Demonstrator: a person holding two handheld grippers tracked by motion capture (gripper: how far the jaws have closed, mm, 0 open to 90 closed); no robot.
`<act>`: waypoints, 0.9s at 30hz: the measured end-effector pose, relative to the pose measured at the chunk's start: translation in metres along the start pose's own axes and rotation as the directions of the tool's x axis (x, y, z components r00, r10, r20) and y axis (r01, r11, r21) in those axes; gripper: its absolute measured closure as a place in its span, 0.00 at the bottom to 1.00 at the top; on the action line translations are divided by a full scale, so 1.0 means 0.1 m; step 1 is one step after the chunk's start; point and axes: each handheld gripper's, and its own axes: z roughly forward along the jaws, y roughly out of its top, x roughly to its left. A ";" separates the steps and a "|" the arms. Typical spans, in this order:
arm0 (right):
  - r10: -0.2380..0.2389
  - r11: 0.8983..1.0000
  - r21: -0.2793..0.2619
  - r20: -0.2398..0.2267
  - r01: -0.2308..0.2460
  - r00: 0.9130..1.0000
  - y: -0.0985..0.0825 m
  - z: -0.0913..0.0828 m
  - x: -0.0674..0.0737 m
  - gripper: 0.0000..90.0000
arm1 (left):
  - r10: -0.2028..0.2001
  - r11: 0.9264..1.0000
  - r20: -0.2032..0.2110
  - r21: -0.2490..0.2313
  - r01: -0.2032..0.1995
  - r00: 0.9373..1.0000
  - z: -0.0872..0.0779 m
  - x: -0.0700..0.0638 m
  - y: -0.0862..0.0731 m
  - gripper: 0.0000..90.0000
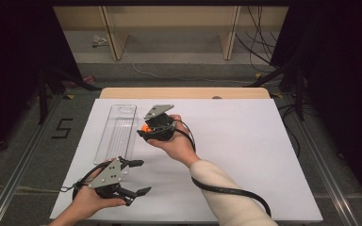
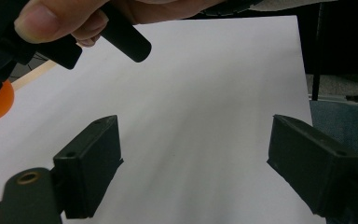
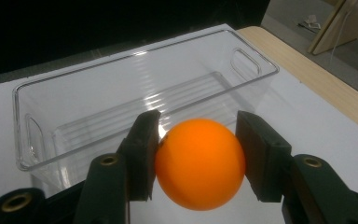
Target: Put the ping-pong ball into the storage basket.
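Paper [image 1: 245,155], white and broad, covers the wooden table [image 1: 184,92], and everything sits on or above it. Going left to right in the high view: at about 7 o'clock from the sheet's middle, the left gripper [image 1: 139,177] lies low near the front edge, held in the person's left hand [image 1: 87,200], its grey three-cornered plate on top. Its jaws stand wide apart with nothing between them; the left gripper view [image 2: 193,163] shows bare paper in the gap, and neither pad touches anything.

Just beyond it, toward 10 o'clock, a clear plastic bin [image 1: 117,134] lies lengthwise, long and narrow, with ribbed floor and a handle slot at each short end. In the right gripper view the bin [image 3: 135,79] looks empty, its near wall just behind the jaws.

Right of the bin, near the sheet's middle, the right gripper [image 1: 143,129] is held up in the person's right hand [image 1: 179,146], pointing toward 9 o'clock at the bin's long side. It is clamped on an orange ball [image 1: 144,127]; in the right gripper view the ball [image 3: 200,163] sits squarely between the two black pads, both pressing its sides, the gripper [image 3: 198,154] at its tightest. The ball is just beside the bin's wall, outside it, above the paper

A thick black cable [image 1: 235,193] trails from that gripper past the cream sleeve [image 1: 226,197] toward 5 o'clock
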 end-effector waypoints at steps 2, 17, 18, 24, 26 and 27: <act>-0.002 1.000 -0.001 -0.001 0.002 1.000 0.01 0.01 0.00 0.57 | 0.000 1.000 0.000 -0.001 0.000 1.000 0.00 0.00 0.00 0.18; -0.008 1.000 0.002 -0.008 0.008 1.000 0.06 0.07 0.02 0.57 | 0.003 1.000 0.003 0.002 -0.003 1.000 0.00 0.00 0.00 0.19; -0.006 1.000 0.003 -0.008 0.006 1.000 0.06 0.07 0.03 0.57 | 0.006 1.000 0.004 0.002 -0.006 1.000 0.00 0.00 0.00 0.19; -0.009 1.000 0.003 -0.011 0.009 1.000 0.09 0.09 0.02 0.57 | 0.006 1.000 0.005 0.002 -0.006 1.000 0.00 0.00 0.00 0.19; -0.010 1.000 0.002 -0.009 0.010 1.000 0.11 0.09 0.02 0.57 | 0.003 1.000 0.005 0.003 -0.003 1.000 0.00 0.00 0.00 0.19; -0.011 1.000 0.004 -0.010 0.011 1.000 0.12 0.10 0.02 0.57 | 0.003 1.000 0.006 0.003 -0.003 1.000 0.00 0.00 0.00 0.19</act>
